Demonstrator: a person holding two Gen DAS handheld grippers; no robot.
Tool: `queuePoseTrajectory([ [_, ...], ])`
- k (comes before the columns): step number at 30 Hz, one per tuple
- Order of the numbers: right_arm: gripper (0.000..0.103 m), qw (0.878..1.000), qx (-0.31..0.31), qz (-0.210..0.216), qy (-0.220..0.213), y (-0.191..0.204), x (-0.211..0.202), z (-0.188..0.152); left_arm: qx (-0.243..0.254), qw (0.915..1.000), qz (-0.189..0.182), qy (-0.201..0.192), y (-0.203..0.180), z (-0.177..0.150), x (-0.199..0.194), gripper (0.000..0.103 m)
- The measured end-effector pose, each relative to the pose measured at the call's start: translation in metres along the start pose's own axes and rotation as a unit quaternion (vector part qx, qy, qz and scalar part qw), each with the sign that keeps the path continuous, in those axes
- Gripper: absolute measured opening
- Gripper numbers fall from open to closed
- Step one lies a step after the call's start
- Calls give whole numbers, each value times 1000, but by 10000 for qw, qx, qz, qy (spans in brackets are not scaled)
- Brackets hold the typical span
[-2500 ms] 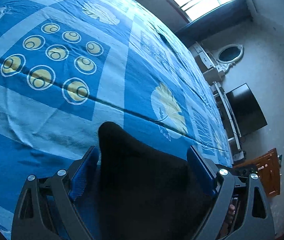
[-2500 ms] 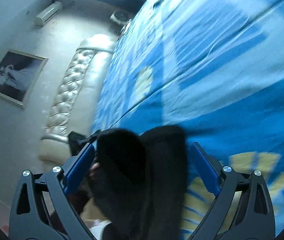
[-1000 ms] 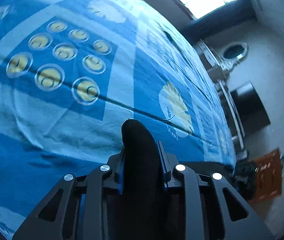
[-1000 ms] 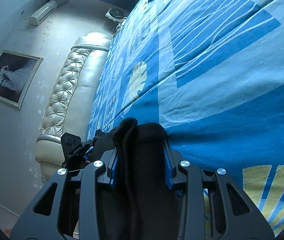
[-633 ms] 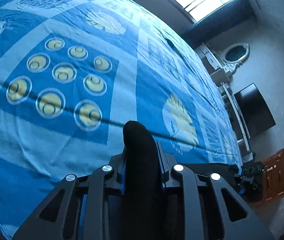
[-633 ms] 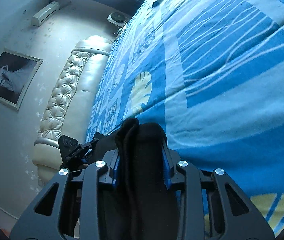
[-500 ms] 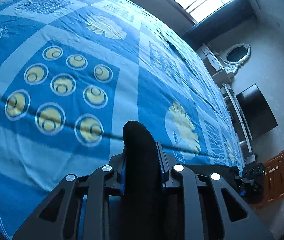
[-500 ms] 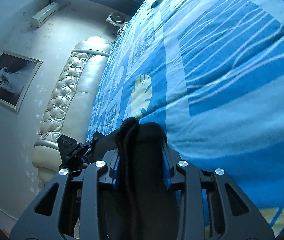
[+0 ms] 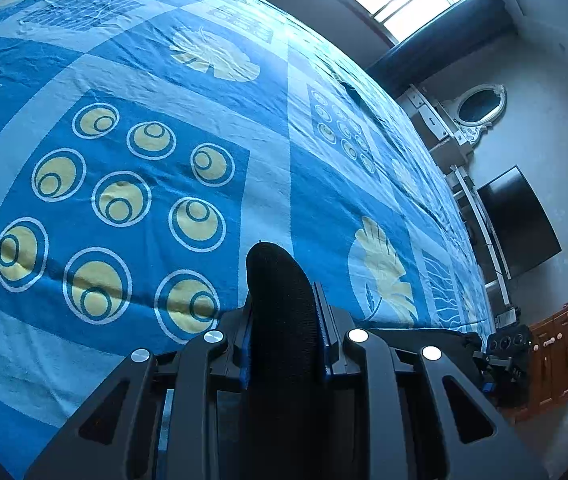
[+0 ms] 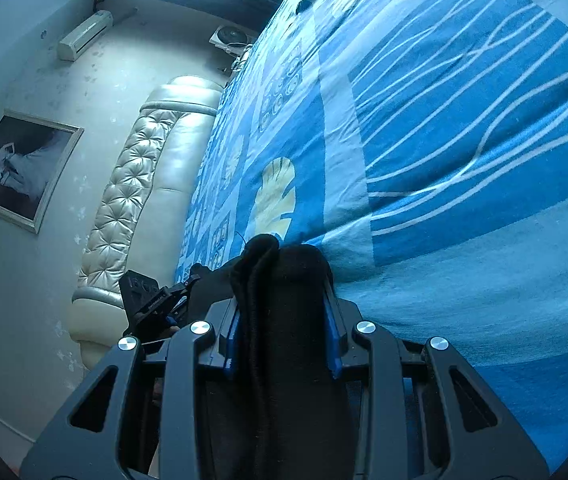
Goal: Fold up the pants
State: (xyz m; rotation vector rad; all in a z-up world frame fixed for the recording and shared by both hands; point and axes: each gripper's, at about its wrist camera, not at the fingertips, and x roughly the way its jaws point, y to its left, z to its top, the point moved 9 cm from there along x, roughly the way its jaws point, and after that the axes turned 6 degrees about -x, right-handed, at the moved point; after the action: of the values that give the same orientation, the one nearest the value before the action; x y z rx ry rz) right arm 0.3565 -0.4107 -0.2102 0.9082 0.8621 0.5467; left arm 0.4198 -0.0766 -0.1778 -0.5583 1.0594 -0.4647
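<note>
The left gripper (image 9: 284,316) is clamping a bunched edge of the black pants (image 9: 280,300), the cloth bulging up past its blue pads (image 9: 326,336). The right gripper (image 10: 282,320) is doing the same, pinching a thicker, doubled bundle of the pants (image 10: 284,300) in which several layers are showing side by side. In both views the fabric is filling the gap between the jaws and running back under the grippers, out of sight, so the rest of the garment's lie cannot be told. Beyond the grippers the blue patterned bedsheet (image 9: 144,184) is spreading out, with a tufted headboard (image 10: 124,184) at the far side in the right view and a dark screen (image 9: 518,220) against the wall in the left view.

The pants are looking soft, limp and fairly light, likely a knit that is sagging wherever it is unsupported and clinging a little to the sheet. Holding them at two spread points along one edge, as now, is probably the best way of keeping that edge taut. The thicker right bundle may be slipping layers if the pinch is shallow.
</note>
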Motion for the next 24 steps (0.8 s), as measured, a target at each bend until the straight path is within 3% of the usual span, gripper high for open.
queuePoseTrajectory([
  [9,32,9999,87,42,-44,-5,0,-2,453,9987,211,-78,-8,-2,-3,30],
  [24,37,9997,201,142,-79,-10,-1,0,454,9984,293,-142,-8,-3,-7,36],
])
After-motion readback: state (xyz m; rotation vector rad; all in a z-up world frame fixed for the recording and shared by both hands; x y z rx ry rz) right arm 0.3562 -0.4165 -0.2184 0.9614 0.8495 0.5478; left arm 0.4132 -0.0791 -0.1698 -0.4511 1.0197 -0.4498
